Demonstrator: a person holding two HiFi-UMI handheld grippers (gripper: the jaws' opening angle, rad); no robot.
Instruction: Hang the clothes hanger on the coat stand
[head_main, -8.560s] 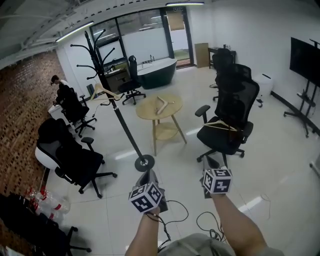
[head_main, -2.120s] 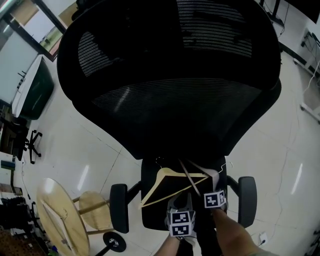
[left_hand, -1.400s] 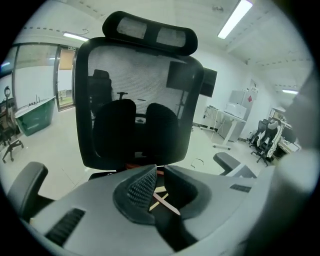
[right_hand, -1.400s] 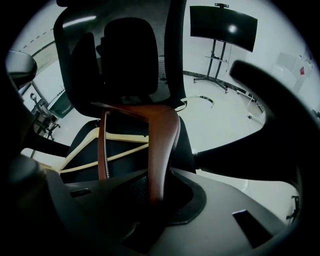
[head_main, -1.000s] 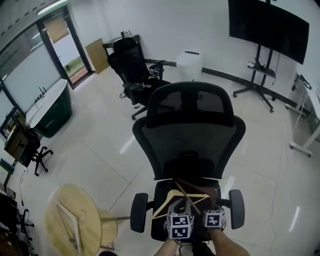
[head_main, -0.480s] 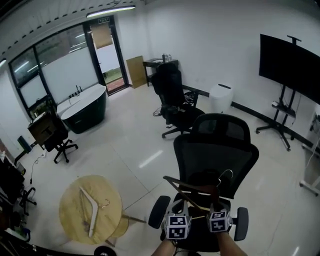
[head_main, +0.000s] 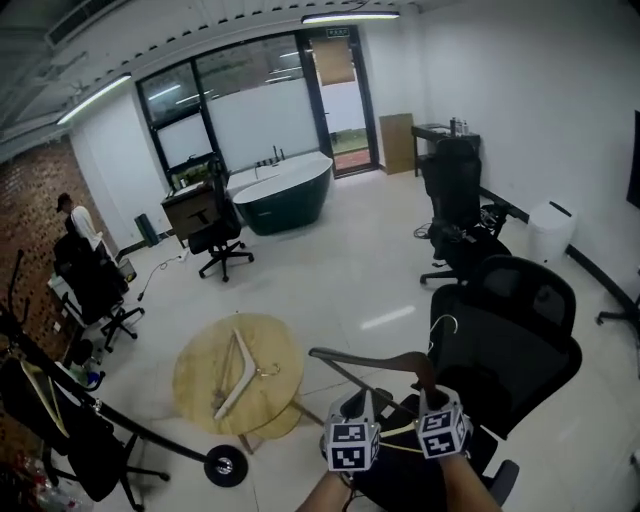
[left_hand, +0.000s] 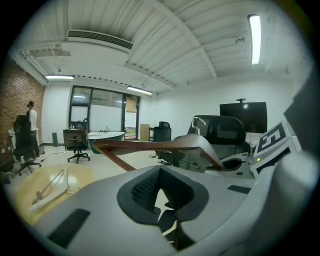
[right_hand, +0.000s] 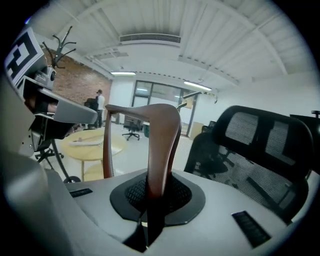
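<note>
A dark brown wooden hanger (head_main: 370, 360) with a metal hook (head_main: 440, 325) is held up in front of me. My right gripper (head_main: 424, 388) is shut on one of its arms, and in the right gripper view the wood (right_hand: 160, 145) rises straight out of the pads. My left gripper (head_main: 358, 408) hovers just beside it, shut, with nothing between its pads (left_hand: 150, 187); the hanger (left_hand: 150, 146) crosses above it. The black coat stand (head_main: 120, 425) leans across the lower left, its round base (head_main: 225, 466) on the floor, with a light hanger (head_main: 35, 395) on it.
A black mesh office chair (head_main: 520, 350) stands right below and to the right of the grippers. A round wooden table (head_main: 200, 385) carries another light hanger (head_main: 237, 372). More office chairs, a dark bathtub (head_main: 285, 195) and a person (head_main: 68, 215) are further back.
The view has swung left, from the chair to the open room, and the coat stand has come into sight. The dark hanger has risen off the chair seat in my right gripper.
</note>
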